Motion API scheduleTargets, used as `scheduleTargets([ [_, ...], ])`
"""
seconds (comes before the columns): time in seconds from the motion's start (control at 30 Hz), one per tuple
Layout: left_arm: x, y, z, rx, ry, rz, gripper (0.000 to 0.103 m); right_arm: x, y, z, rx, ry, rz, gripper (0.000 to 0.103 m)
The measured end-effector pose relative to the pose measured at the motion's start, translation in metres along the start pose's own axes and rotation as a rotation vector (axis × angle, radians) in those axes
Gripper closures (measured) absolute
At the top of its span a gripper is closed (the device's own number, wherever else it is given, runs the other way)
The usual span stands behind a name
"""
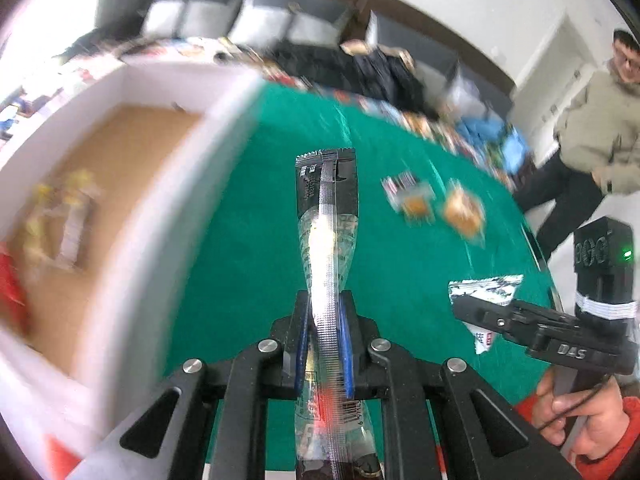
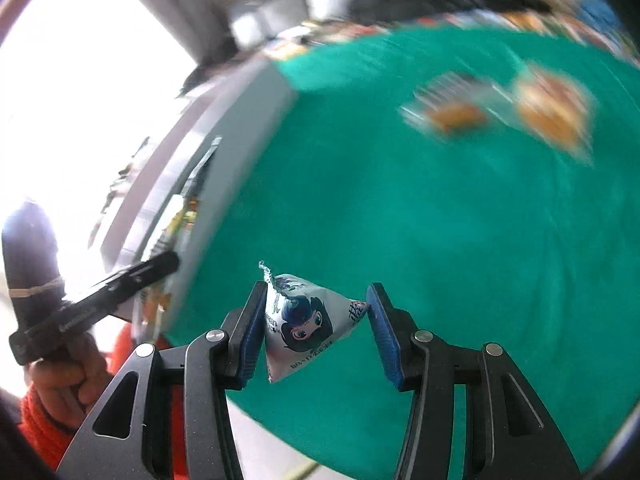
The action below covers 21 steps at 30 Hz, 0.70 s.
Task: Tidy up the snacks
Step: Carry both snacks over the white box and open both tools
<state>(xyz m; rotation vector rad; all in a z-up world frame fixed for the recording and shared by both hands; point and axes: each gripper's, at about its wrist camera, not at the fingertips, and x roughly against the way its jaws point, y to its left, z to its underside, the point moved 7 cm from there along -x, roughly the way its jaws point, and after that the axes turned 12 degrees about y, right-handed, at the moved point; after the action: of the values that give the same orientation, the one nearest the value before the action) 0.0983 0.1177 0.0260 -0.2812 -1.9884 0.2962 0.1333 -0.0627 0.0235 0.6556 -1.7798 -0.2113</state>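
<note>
My left gripper (image 1: 326, 316) is shut on a long clear snack packet with a black end (image 1: 327, 208), held above the green tablecloth (image 1: 248, 220) beside a white box (image 1: 168, 216). The box has a brown floor and holds yellow-wrapped snacks (image 1: 60, 220). My right gripper (image 2: 316, 312) is shut on a small white pyramid-shaped packet with a cartoon face (image 2: 304, 320), both blue pads touching it; it also shows in the left wrist view (image 1: 486, 288). Two blurred orange snack packets (image 1: 436, 206) lie on the cloth farther away, also seen in the right wrist view (image 2: 500, 112).
Many snack packets line the table's far edge (image 1: 460, 128). A person in a beige jacket (image 1: 600, 132) stands at the right. The table's right edge (image 1: 536, 240) is near. Sofas (image 1: 280, 20) stand behind. The white box wall (image 2: 224, 152) is on the left.
</note>
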Motion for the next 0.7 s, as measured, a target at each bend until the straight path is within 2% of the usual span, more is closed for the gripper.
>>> scheduleTargets([
  [0.13, 0.055, 0.075, -0.025, 0.083, -0.085, -0.156, 0.09, 0.0, 0.105, -0.057, 0.148, -0.036, -0.102, 0.051],
  [0.2, 0.071, 0.119, -0.031, 0.13, -0.088, -0.245, 0.087, -0.005, 0.167, -0.085, 0.22, -0.045, -0.158, 0.051],
  [0.23, 0.074, 0.141, -0.032, 0.151, -0.078, -0.305, 0.083, -0.009, 0.189, -0.094, 0.24, -0.043, -0.179, 0.047],
  [0.27, 0.076, 0.161, -0.031, 0.172, -0.061, -0.365, 0.068, -0.017, 0.213, -0.104, 0.259, -0.034, -0.196, 0.044],
  [0.3, 0.078, 0.178, -0.027, 0.191, -0.044, -0.409, 0.04, -0.027, 0.234, -0.114, 0.275, -0.017, -0.192, 0.033],
  [0.33, 0.081, 0.194, -0.023, 0.213, -0.028, -0.457, 0.027, -0.036, 0.249, -0.121, 0.283, 0.001, -0.179, 0.03],
  [0.37, 0.087, 0.207, -0.018, 0.23, -0.031, -0.497, 0.02, -0.038, 0.254, -0.125, 0.283, 0.005, -0.17, 0.03],
  [0.4, 0.093, 0.215, -0.009, 0.239, -0.046, -0.514, 0.02, -0.039, 0.256, -0.124, 0.28, 0.005, -0.167, 0.03],
  [0.47, 0.104, 0.222, 0.003, 0.25, -0.067, -0.503, 0.02, -0.036, 0.253, -0.12, 0.282, -0.004, -0.176, 0.029],
  [0.53, 0.108, 0.221, 0.015, 0.267, -0.08, -0.47, 0.02, -0.033, 0.232, -0.11, 0.304, -0.028, -0.128, 0.025],
  [0.63, 0.096, 0.198, 0.024, 0.259, -0.074, -0.386, 0.02, -0.045, 0.172, -0.08, 0.331, -0.017, 0.024, 0.025],
  [0.7, 0.083, 0.163, 0.023, 0.215, -0.062, -0.304, 0.02, -0.064, 0.109, -0.054, 0.32, 0.027, 0.157, 0.025],
])
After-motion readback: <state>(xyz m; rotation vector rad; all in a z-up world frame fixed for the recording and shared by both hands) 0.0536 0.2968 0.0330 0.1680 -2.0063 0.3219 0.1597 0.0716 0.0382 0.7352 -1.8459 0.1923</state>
